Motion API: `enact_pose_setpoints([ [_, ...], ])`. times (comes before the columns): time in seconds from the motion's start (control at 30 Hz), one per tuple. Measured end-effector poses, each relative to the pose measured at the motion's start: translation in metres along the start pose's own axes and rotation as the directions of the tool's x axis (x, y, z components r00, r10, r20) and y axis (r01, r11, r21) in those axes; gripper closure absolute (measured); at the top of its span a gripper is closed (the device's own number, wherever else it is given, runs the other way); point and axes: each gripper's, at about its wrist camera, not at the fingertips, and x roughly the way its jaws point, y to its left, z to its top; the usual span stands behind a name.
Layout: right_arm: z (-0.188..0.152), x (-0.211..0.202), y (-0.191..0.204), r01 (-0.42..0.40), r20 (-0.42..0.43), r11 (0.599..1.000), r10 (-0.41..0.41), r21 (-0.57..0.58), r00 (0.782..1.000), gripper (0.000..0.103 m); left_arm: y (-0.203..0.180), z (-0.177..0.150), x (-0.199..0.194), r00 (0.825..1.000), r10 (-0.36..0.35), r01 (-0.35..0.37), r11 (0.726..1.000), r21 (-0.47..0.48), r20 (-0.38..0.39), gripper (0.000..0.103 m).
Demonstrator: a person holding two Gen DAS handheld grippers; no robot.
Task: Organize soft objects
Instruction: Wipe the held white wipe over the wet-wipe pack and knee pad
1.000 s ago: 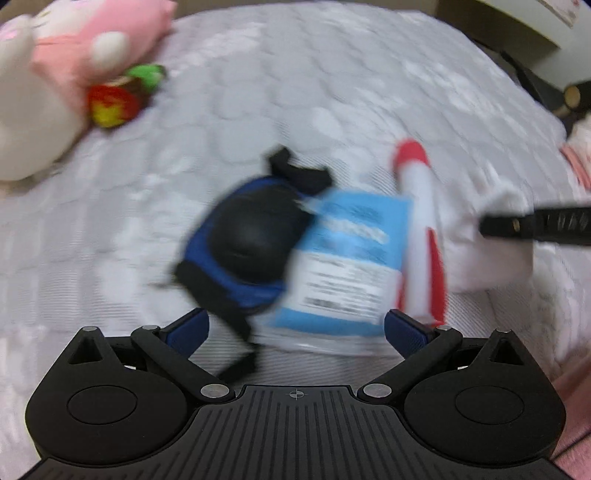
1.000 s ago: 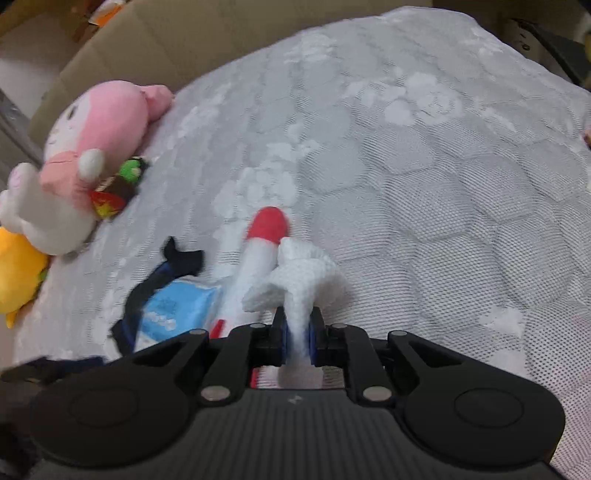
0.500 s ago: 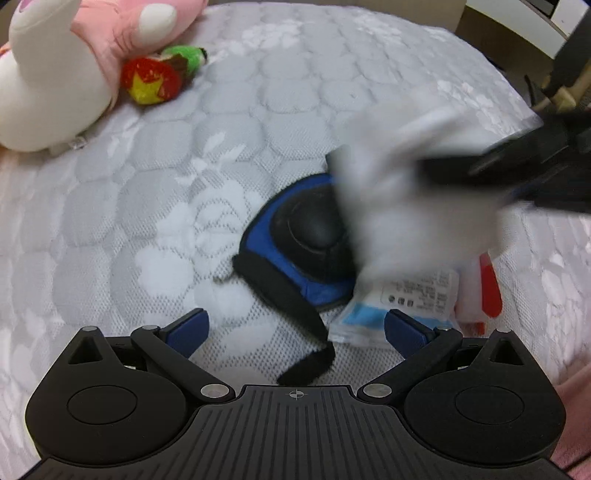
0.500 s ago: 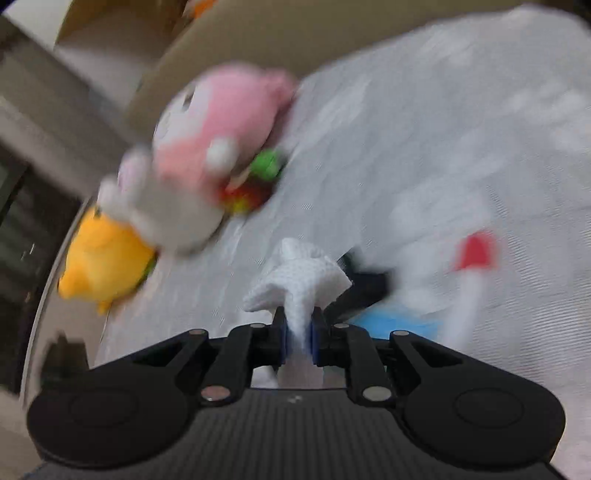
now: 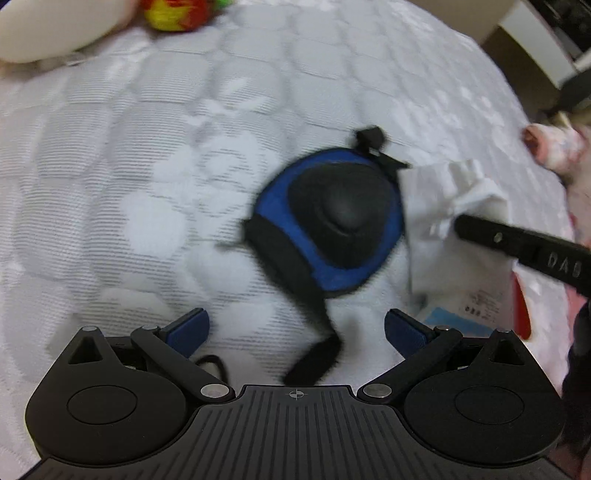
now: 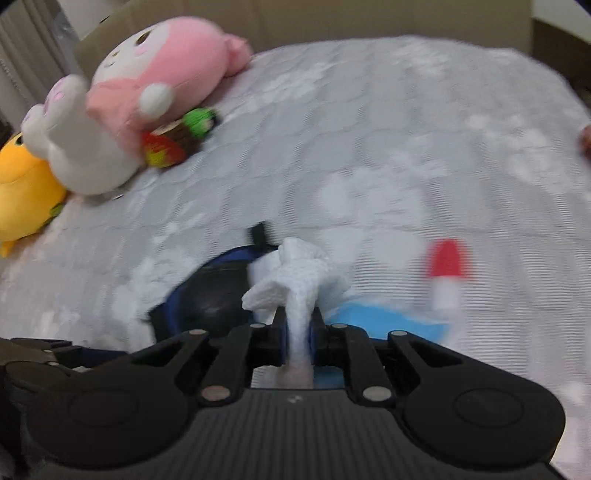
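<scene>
Setting: a bedroom in a home. A quilted white mattress (image 6: 388,140) with a hexagon and flower pattern is filling the ground ahead of both tools. Plush toys are lying at its far left: a pink-and-white plush doll (image 6: 147,81), a yellow plush (image 6: 22,192) beside it, and a small red, yellow and green soft toy (image 6: 177,140) touching the pink one. Just ahead of the tools, a blue-and-black knee pad (image 5: 332,221), a blue tissue packet (image 6: 384,317) and a red-tipped white item (image 6: 445,273) are lying together. A beige headboard (image 6: 332,18) is standing beyond the far edge.
</scene>
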Motion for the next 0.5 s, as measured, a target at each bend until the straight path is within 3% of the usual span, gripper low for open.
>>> enact_pose_setpoints([
  [0.13, -0.005, -0.032, -0.024, -0.002, 0.069, 0.996, -0.004, 0.089, 0.998, 0.091, -0.017, -0.006, 0.001, 1.000, 0.013, -0.014, 0.997, 0.082, 0.006, 0.000],
  [0.23, -0.010, -0.058, -0.028, 0.042, 0.174, 0.993, -0.060, 0.109, 0.983, 0.091, -0.029, -0.012, -0.001, 0.999, 0.033, -0.036, 0.991, 0.131, 0.022, 0.000],
  [0.33, -0.016, -0.073, -0.041, 0.050, 0.224, 0.988, -0.082, 0.145, 0.971, 0.091, -0.039, -0.019, 0.002, 0.998, 0.046, -0.051, 0.980, 0.191, 0.033, 0.000],
  [0.4, -0.020, -0.074, -0.055, 0.044, 0.215, 0.980, -0.086, 0.193, 0.973, 0.091, -0.046, -0.024, 0.003, 0.998, 0.053, -0.059, 0.972, 0.227, 0.035, 0.000],
  [0.5, -0.030, -0.062, -0.078, 0.011, 0.135, 0.959, -0.051, 0.282, 0.989, 0.091, -0.059, -0.029, 0.005, 0.999, 0.037, -0.046, 0.964, 0.264, 0.038, 0.000],
])
